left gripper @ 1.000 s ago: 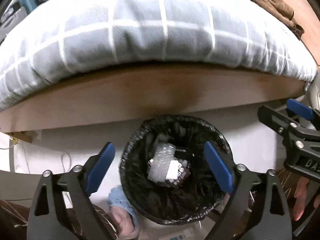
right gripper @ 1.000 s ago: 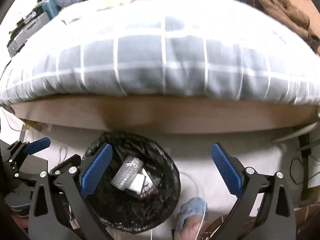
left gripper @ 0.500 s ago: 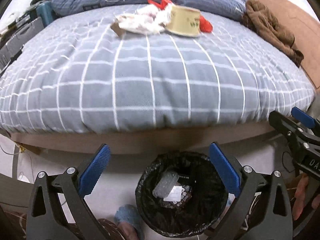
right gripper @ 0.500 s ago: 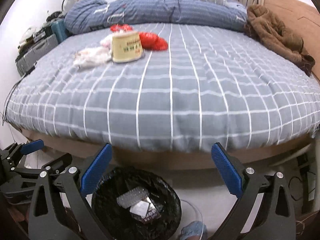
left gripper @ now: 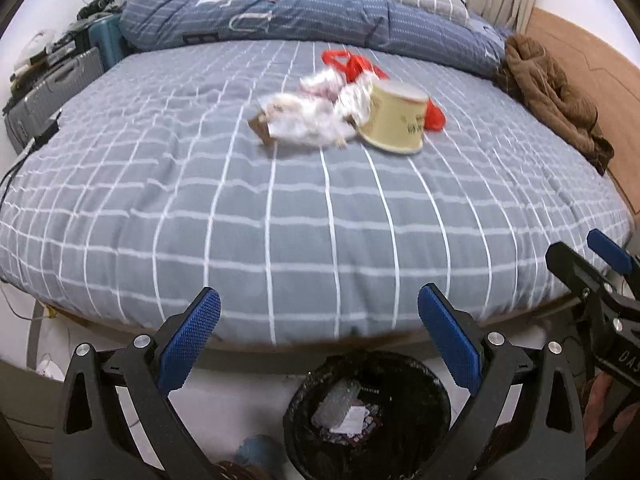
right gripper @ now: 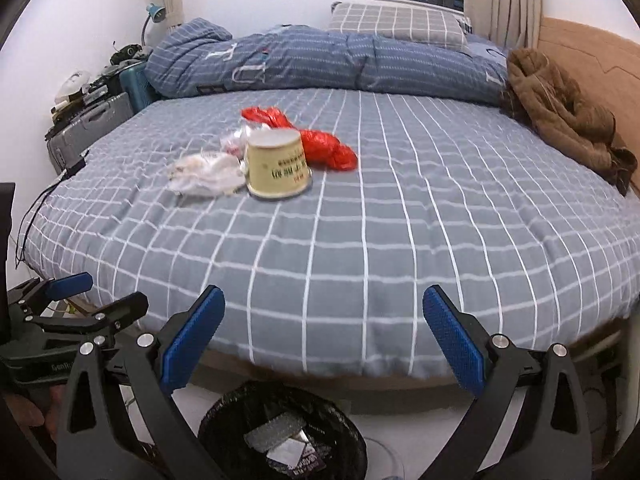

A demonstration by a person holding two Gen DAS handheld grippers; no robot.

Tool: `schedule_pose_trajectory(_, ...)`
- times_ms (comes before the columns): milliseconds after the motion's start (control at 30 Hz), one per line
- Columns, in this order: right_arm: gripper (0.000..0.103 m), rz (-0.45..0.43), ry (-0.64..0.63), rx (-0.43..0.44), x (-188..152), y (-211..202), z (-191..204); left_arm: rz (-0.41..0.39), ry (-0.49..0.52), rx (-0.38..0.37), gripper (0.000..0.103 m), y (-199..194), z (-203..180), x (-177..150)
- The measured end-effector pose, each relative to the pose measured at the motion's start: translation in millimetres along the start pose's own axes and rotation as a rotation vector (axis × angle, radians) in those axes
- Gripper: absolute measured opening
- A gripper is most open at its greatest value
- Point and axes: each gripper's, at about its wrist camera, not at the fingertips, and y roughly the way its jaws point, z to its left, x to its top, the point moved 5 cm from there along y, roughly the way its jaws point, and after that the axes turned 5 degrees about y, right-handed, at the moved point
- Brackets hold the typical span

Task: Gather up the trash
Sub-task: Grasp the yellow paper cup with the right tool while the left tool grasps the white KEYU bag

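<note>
On the grey checked bed [left gripper: 280, 208] [right gripper: 400, 220] lies a pile of trash: an upturned cream paper tub [left gripper: 394, 118] [right gripper: 277, 168], crumpled white wrappers [left gripper: 304, 120] [right gripper: 204, 174] and a red plastic bag [left gripper: 352, 66] [right gripper: 326, 152]. A black-lined bin [left gripper: 368, 412] [right gripper: 280, 436] with scraps inside stands on the floor at the bed's near edge. My left gripper [left gripper: 320, 344] is open and empty, above the bin. My right gripper [right gripper: 324, 340] is also open and empty; it shows at the right edge [left gripper: 600, 280] of the left wrist view.
A rolled blue duvet [right gripper: 320, 64] and a checked pillow [right gripper: 396, 24] lie at the bed's far side. A brown garment [right gripper: 560, 112] lies by the wooden headboard [right gripper: 592, 52] on the right. Suitcases and clutter [right gripper: 92, 112] stand at the left. A slippered foot [left gripper: 256, 452] is near the bin.
Both grippers have risen and tilted up from over the bin, so the bed top and its trash pile came into view. The bin has dropped to the lower edge of both views.
</note>
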Motion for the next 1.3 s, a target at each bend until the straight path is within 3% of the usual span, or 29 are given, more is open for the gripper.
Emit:
schedule_pose_trajectory(333,0.095,-0.002,0.002,0.046,42,30,8,-0.017,-0.034,0.026,0.097,18,21,46)
schedule_pose_trajectory(800,0.095,0.011,-0.081,0.073,84,94,33,-0.025,-0.024,0.072,0.097,73,47,112)
schedule_pose_trajectory(1300,0.093,0.040,-0.118,0.097,115,159,51,0.004,-0.006,0.063,0.097,130,54,155)
